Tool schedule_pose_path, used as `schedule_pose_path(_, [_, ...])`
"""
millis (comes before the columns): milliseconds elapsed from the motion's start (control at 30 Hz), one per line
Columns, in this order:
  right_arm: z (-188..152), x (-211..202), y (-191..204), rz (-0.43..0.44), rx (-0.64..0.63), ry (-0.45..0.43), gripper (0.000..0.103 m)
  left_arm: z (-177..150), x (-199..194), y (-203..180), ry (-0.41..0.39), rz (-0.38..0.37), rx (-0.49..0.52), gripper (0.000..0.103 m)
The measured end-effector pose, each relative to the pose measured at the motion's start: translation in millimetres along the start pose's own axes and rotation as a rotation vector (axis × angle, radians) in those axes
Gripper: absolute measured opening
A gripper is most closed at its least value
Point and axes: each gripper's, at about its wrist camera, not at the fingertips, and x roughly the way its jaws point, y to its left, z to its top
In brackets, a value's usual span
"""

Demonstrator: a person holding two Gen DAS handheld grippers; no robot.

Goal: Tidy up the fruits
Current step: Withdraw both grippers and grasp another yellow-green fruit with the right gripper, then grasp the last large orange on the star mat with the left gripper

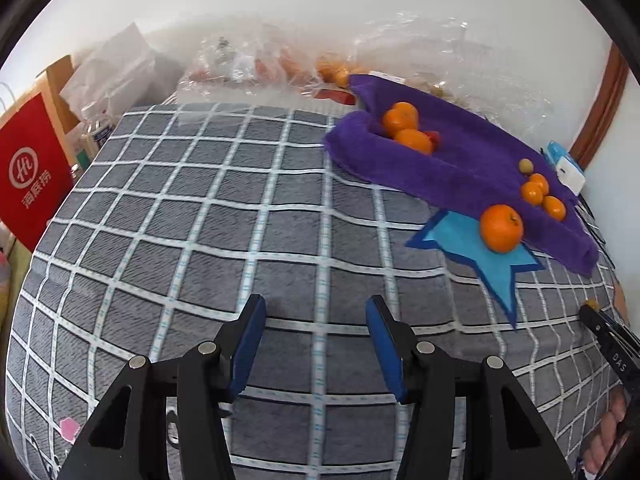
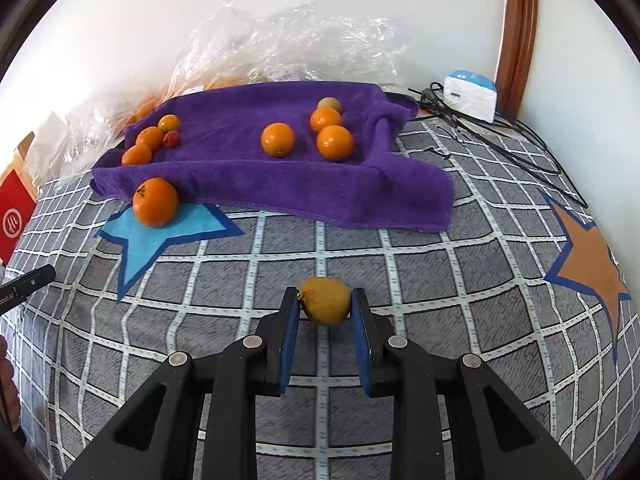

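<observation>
Yellow-orange fruit (image 2: 325, 306) sits pinched between my right gripper (image 2: 325, 312) pads just above the checked cloth (image 2: 360, 248), while my left gripper (image 1: 316, 320) hangs apart and empty, so I judge sorting barely begun. Beyond, one big orange (image 2: 155, 202) rests on the blue star (image 2: 160, 236) and the rest crowd the purple towel (image 2: 280, 184). Only the right view shows the held fruit and the orange star (image 2: 592, 256); only the left shows bagged fruit (image 1: 332, 68) behind.

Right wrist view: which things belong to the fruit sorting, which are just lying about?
Job: yellow fruit in right gripper; big orange on blue star; oranges on purple towel; orange star.
Lying about: white box, black cables, plastic bags, red bag.
</observation>
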Motion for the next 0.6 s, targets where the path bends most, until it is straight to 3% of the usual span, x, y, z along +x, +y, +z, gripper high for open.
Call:
schedule_pose_path(433, [3,2,-31,-0.015,0.062,-0.005,0.026,28,9,-90,0.016,-0.151,0.16,0.057])
schedule_pose_path(600, [0,6,-32,-0.003,0.049,-0.007,0.026,37,21,-117,0.021,-0.16,0.192,0.059])
